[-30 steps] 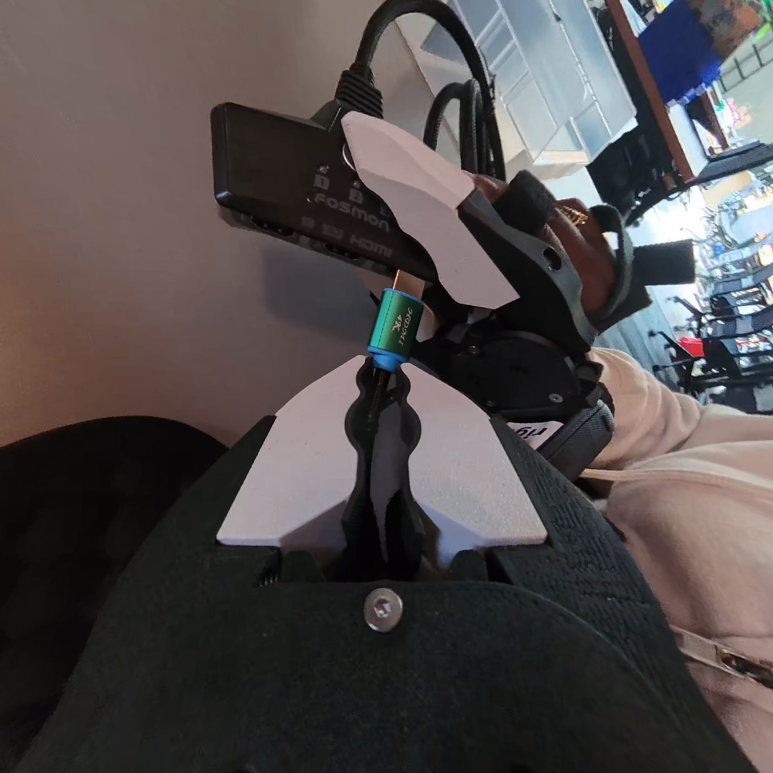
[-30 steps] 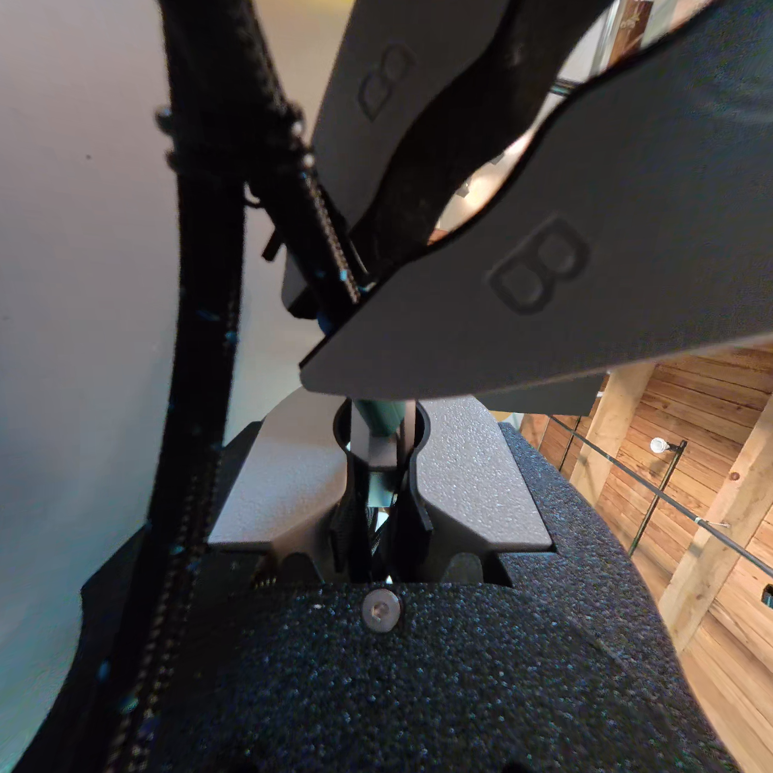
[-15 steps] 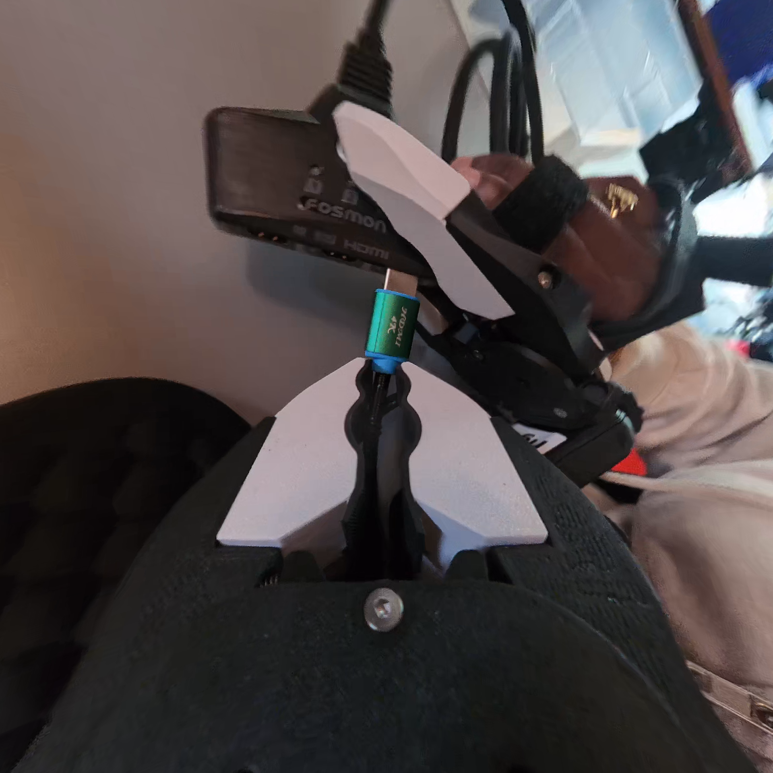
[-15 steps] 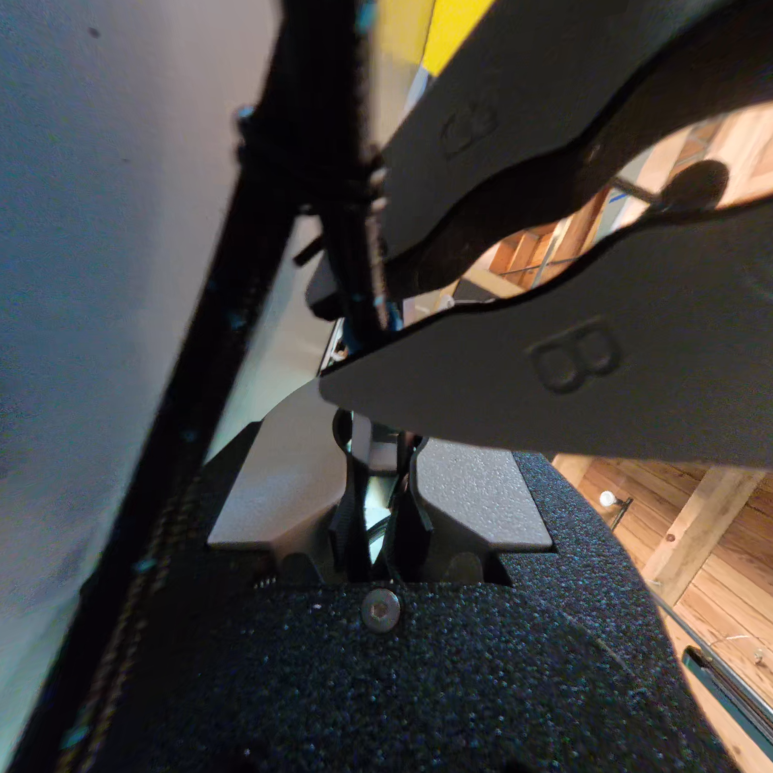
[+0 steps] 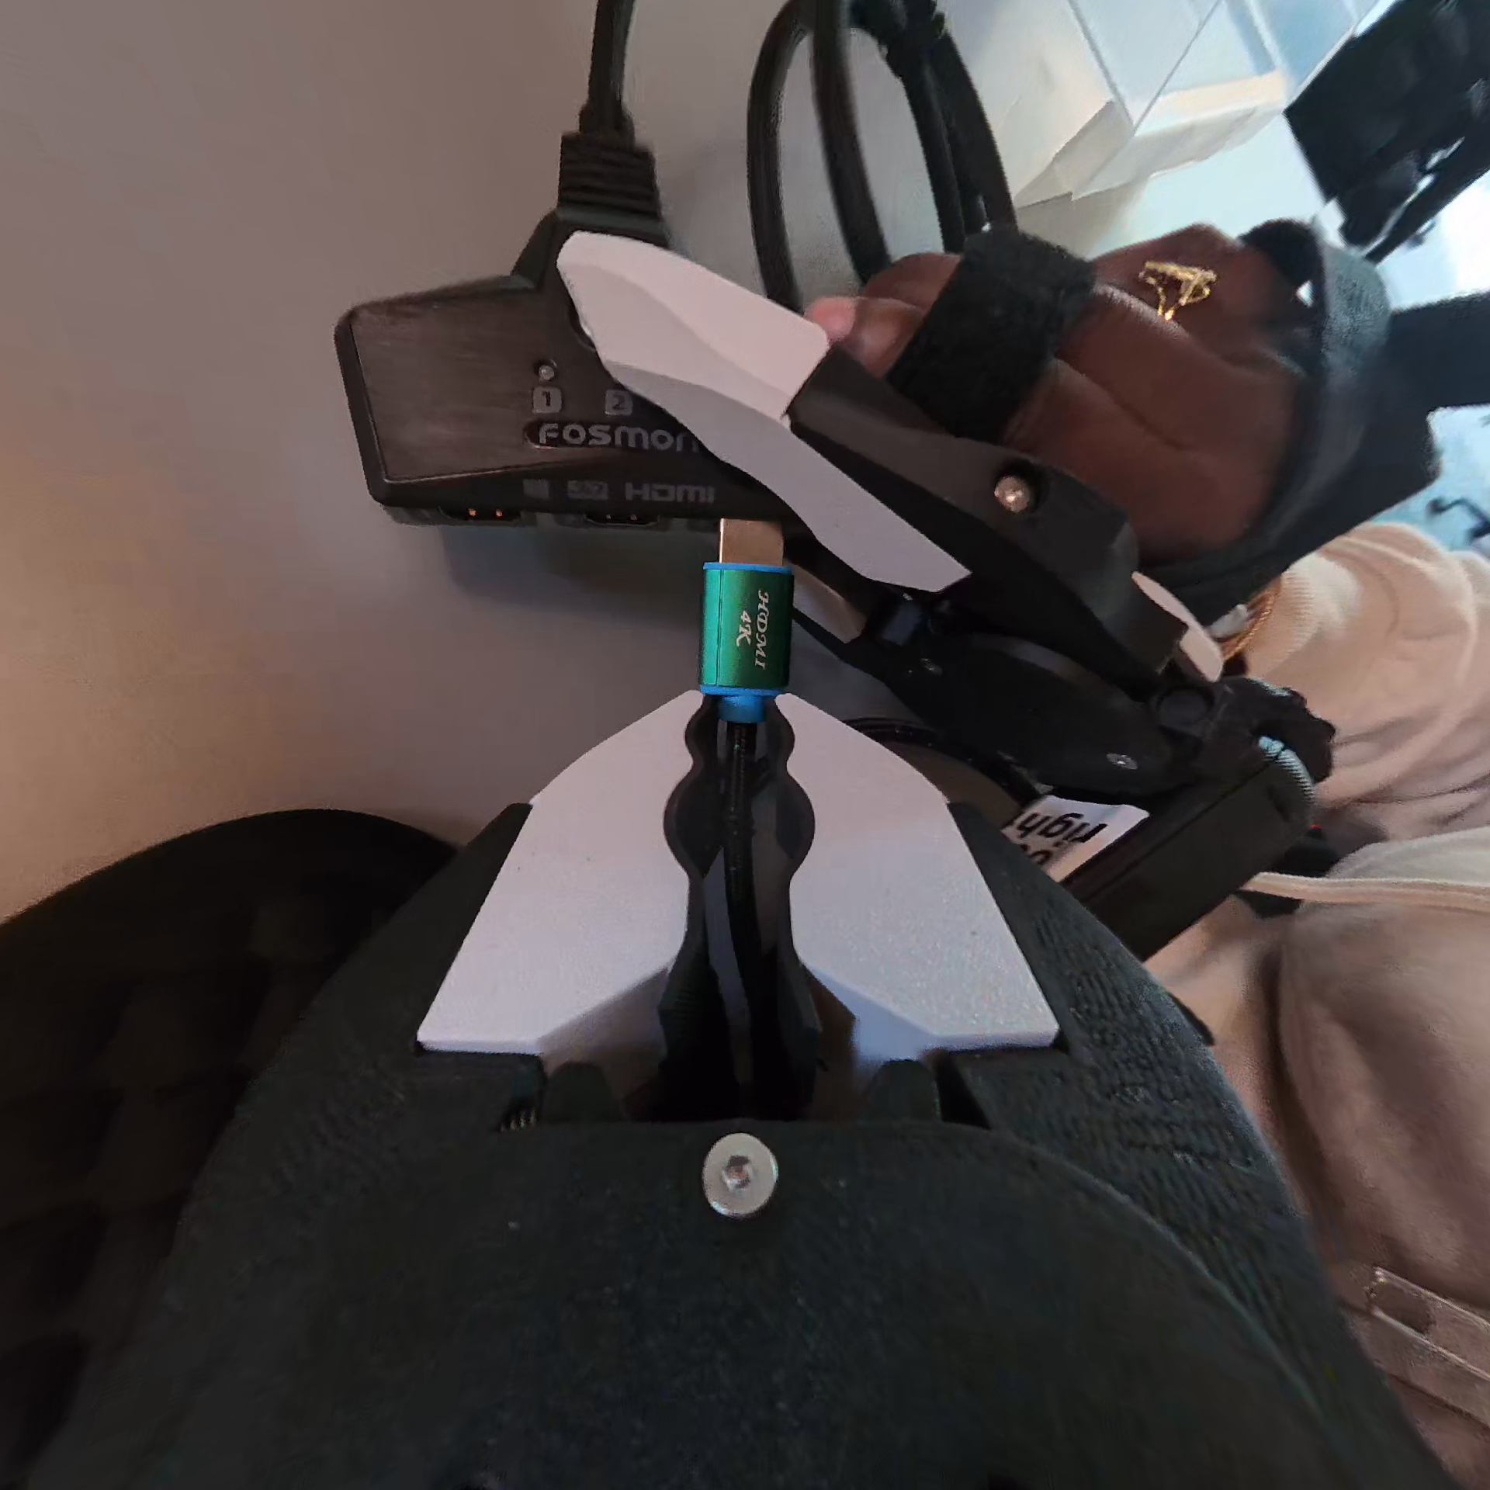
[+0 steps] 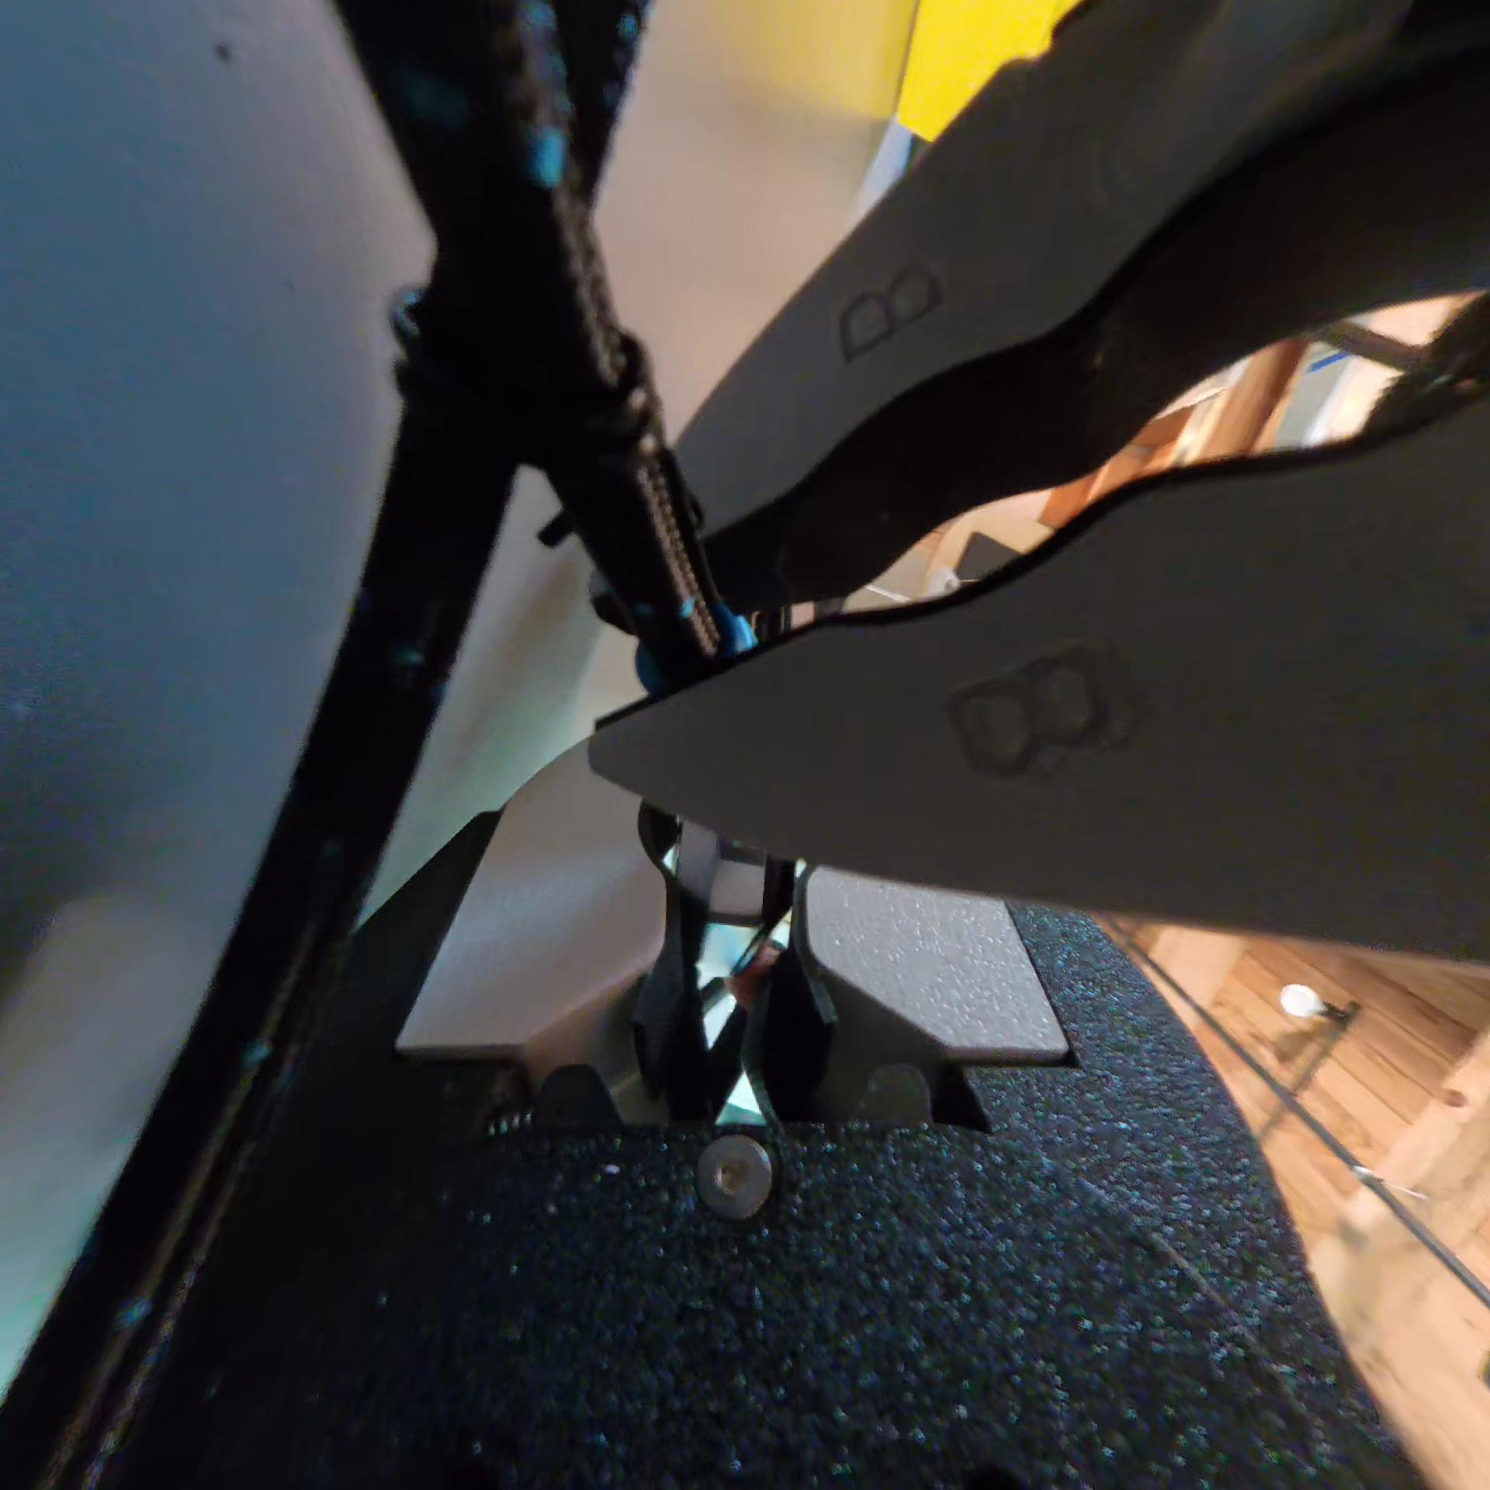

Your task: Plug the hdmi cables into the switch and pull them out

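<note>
**Left wrist view: green plug at the switch's third port**

Left wrist view, nearest first: the left gripper (image 5: 738, 717) has its two white fingers closed on a black braided cable (image 5: 738, 871), the tips pinching just below the blue collar of a green HDMI plug (image 5: 743, 637). The plug stands upright with pale lettering on its shell. Its metal tip reaches the front edge of the black switch (image 5: 484, 419), to the right of two empty ports; how deep it sits cannot be told, since a white finger covers that spot. The switch carries a brand word, numbered marks with small lamps, and a logo strip above the ports. One thick black cable (image 5: 609, 105) leaves its far side. The right gripper (image 5: 637, 339) clamps the switch from the right, one white finger on top, one partly seen below. A hand (image 5: 1169, 379) in black straps holds it, with a gold ring on a finger and a pale sleeve (image 5: 1330, 726) beside. A white label with writing shows on the gripper body. Further loops of black cable lie beyond.

Right wrist view: the right gripper's own fingers stand nearly closed, their tips hidden behind the left gripper's two grey fingers (image 6: 1048, 766), each embossed with a mark. The braided cable, flecked blue, crosses on the left.
</note>
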`<action>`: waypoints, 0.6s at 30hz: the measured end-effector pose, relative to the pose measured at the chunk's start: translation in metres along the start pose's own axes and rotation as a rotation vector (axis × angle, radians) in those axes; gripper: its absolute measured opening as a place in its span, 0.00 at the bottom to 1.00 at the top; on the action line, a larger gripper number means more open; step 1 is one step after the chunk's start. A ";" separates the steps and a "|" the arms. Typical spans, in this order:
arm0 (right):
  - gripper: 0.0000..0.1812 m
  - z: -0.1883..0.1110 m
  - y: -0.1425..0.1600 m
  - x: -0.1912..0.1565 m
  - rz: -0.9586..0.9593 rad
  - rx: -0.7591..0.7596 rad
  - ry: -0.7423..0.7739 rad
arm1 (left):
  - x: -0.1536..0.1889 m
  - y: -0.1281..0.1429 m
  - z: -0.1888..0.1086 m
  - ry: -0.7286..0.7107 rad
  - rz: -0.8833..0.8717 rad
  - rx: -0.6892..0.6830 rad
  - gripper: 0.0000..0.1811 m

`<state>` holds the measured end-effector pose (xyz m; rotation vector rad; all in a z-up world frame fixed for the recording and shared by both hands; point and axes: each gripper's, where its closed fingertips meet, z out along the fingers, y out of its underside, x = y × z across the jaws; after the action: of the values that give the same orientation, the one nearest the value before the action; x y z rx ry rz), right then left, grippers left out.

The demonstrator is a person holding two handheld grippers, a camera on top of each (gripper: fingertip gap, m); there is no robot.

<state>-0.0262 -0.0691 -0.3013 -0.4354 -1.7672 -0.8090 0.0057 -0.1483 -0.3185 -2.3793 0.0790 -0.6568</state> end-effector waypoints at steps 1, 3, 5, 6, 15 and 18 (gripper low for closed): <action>0.15 -0.002 -0.002 -0.003 0.032 0.009 -0.027 | -0.001 0.001 -0.001 -0.014 0.032 -0.017 0.06; 0.15 -0.008 -0.010 -0.010 0.083 0.046 -0.102 | -0.002 0.003 -0.003 -0.032 0.102 -0.064 0.06; 0.16 -0.014 -0.014 -0.014 0.099 0.081 -0.169 | -0.002 0.005 -0.005 -0.020 0.138 -0.095 0.06; 0.20 -0.018 -0.014 -0.015 0.129 0.108 -0.217 | -0.003 0.005 -0.006 -0.011 0.139 -0.101 0.06; 0.50 -0.051 0.020 -0.014 0.396 0.378 -0.754 | -0.028 -0.007 -0.018 -0.043 0.170 -0.053 0.21; 0.49 -0.069 0.018 0.001 0.470 0.643 -0.888 | -0.028 -0.021 -0.032 -0.089 0.350 0.067 0.39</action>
<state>0.0322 -0.1053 -0.2828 -0.7940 -2.4420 0.3784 -0.0365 -0.1444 -0.2973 -2.2497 0.4175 -0.3803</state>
